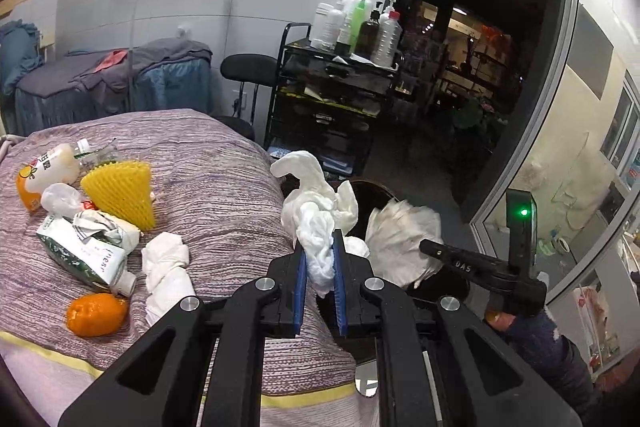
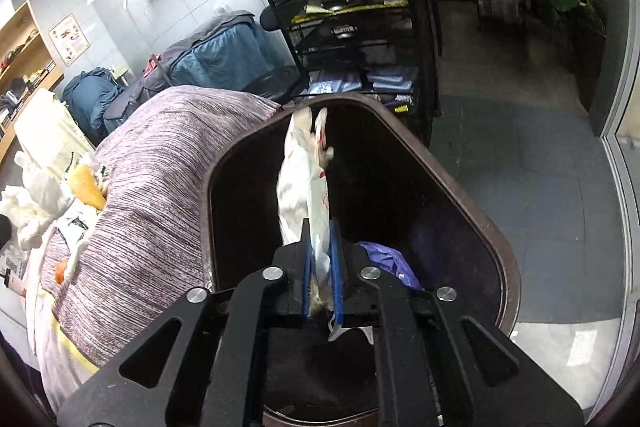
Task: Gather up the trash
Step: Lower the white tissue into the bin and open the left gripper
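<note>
Drop step: right tool (image 2: 322, 267) over dark brown plastic bin (image 2: 460, 183), grip on white plastic bag (image 2: 300, 179) looks slack; left tool (image 1: 320, 267) clamping white crumpled tissue (image 1: 316, 223) beside bin, next.

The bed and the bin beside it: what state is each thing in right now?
Left gripper: jaws clamped on a white tissue wad.
Right gripper: over the bin, white plastic bag between its jaws.
Bin: open, purple scrap inside.
Carton: crushed, on the bed.
Drink bottle: lying down.
Orange peel: on the bed.
</note>
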`<state>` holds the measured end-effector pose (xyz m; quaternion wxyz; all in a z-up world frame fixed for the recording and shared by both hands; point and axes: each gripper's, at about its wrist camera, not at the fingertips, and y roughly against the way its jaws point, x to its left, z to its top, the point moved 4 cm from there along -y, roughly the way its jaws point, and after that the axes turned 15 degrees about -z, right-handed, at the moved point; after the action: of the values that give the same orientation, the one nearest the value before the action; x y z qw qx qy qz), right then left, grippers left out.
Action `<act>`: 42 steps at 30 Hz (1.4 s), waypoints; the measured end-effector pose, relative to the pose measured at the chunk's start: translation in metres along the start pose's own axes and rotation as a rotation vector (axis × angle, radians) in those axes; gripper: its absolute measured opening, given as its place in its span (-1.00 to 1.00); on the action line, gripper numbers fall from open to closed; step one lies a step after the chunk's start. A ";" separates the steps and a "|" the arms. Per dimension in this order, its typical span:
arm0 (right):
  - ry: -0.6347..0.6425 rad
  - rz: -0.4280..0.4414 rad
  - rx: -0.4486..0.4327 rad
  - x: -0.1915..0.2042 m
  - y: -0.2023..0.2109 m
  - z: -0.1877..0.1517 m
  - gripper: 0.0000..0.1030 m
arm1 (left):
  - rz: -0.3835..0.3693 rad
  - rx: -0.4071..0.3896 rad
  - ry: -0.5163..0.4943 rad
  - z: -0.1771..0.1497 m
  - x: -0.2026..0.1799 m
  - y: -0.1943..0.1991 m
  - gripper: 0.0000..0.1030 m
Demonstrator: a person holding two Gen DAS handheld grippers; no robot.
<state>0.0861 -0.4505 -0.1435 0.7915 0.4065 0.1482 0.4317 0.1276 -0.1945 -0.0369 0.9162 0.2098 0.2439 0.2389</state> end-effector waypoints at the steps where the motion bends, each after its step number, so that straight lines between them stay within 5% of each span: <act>1: -0.006 -0.006 -0.001 -0.001 -0.001 -0.001 -0.21 | -0.003 0.004 0.001 0.000 -0.001 -0.002 -0.77; 3: -0.014 -0.020 -0.012 -0.002 -0.001 -0.001 0.21 | -0.007 0.010 0.003 -0.001 -0.001 -0.005 -0.77; 19: -0.081 -0.032 -0.083 -0.019 0.025 0.010 0.40 | -0.070 0.087 -0.024 0.005 -0.022 -0.048 -0.77; 42: -0.168 -0.081 -0.100 -0.048 0.033 0.011 0.43 | -0.048 0.220 -0.092 0.002 -0.032 -0.115 -0.77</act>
<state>0.0464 -0.4849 -0.1171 0.8374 0.3949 0.0757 0.3703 0.1430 -0.3039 -0.0825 0.9033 0.3140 0.2313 0.1787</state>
